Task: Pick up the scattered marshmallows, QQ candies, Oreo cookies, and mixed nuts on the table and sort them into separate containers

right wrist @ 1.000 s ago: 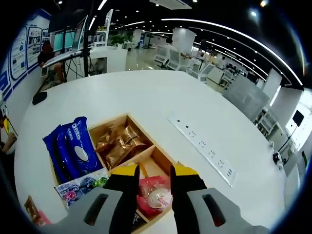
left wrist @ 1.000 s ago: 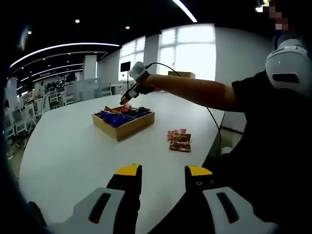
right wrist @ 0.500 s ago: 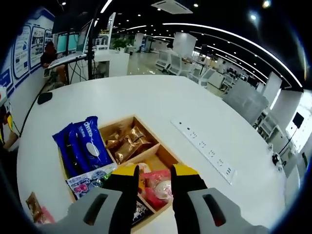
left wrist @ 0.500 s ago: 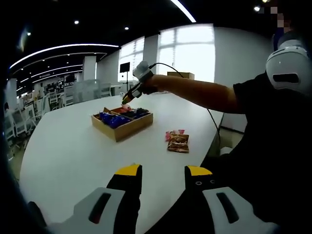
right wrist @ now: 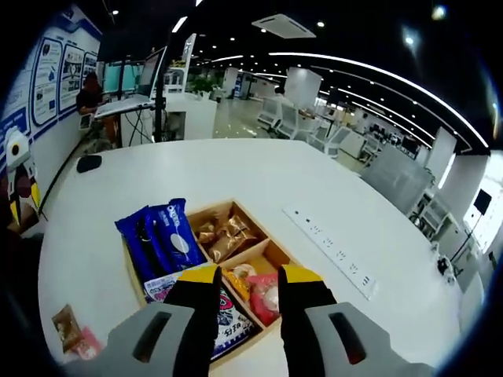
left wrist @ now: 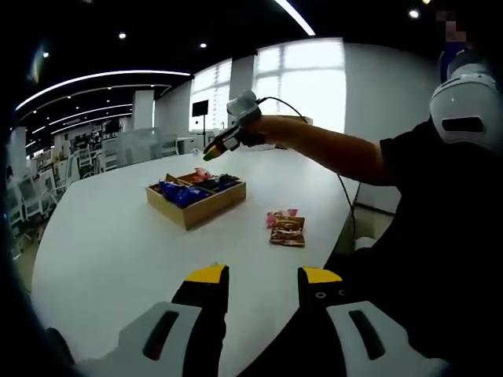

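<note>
Open-plan office space with ceiling strip lights surrounds a large white counter (left wrist: 118, 236). Toward its far side sits a wooden divided tray (left wrist: 195, 196); seen from the right gripper view, the tray (right wrist: 253, 255) holds blue Oreo packs (right wrist: 157, 242) in one section, brown nut packets (right wrist: 224, 233) beside them, and pink-wrapped sweets (right wrist: 266, 292) in a nearer section. Two loose snack packets (left wrist: 287, 228) lie on the counter to the right of the tray, near the counter's edge. A person's bare forearm (left wrist: 330, 149) stretches out level over the counter, holding the right tool (left wrist: 216, 147) raised above the tray, tip angled down. In its own view the right tool (right wrist: 247, 275) has its jaws apart with nothing between them. The left tool (left wrist: 257, 275) is held low and near, jaws apart and empty.
</note>
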`<state>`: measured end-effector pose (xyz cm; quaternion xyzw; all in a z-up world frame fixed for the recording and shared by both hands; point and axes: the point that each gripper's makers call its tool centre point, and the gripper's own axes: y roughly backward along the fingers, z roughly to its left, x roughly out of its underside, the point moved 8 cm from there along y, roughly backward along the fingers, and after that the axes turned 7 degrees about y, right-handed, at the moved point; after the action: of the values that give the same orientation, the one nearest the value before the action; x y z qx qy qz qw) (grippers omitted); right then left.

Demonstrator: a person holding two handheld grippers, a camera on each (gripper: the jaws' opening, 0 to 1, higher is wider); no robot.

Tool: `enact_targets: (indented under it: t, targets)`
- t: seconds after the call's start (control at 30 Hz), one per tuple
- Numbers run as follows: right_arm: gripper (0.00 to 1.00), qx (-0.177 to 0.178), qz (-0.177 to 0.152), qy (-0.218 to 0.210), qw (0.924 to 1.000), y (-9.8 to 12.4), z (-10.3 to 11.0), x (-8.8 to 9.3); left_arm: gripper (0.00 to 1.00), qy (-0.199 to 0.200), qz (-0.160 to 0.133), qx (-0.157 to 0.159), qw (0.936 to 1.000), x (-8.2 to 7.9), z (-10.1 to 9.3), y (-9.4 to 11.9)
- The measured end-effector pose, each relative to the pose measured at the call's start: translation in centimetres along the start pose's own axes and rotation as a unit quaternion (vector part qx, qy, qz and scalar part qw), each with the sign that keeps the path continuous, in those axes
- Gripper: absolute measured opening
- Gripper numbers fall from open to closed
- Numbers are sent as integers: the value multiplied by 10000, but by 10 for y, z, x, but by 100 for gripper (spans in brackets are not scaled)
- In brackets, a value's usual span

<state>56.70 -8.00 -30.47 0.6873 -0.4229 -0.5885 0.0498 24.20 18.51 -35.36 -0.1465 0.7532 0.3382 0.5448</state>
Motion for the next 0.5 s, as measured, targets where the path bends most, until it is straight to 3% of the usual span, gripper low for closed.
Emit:
enact_targets:
  t: [0.23, 0.5]
  targets:
    - [25, -36, -203, 119, 9997, 18, 13, -6, 40, -37, -1, 10, 10000, -3, -1, 1]
    - [25, -17, -336, 234, 9992, 25, 11, -1, 40, -50, 20, 52, 10000, -2, -3, -3]
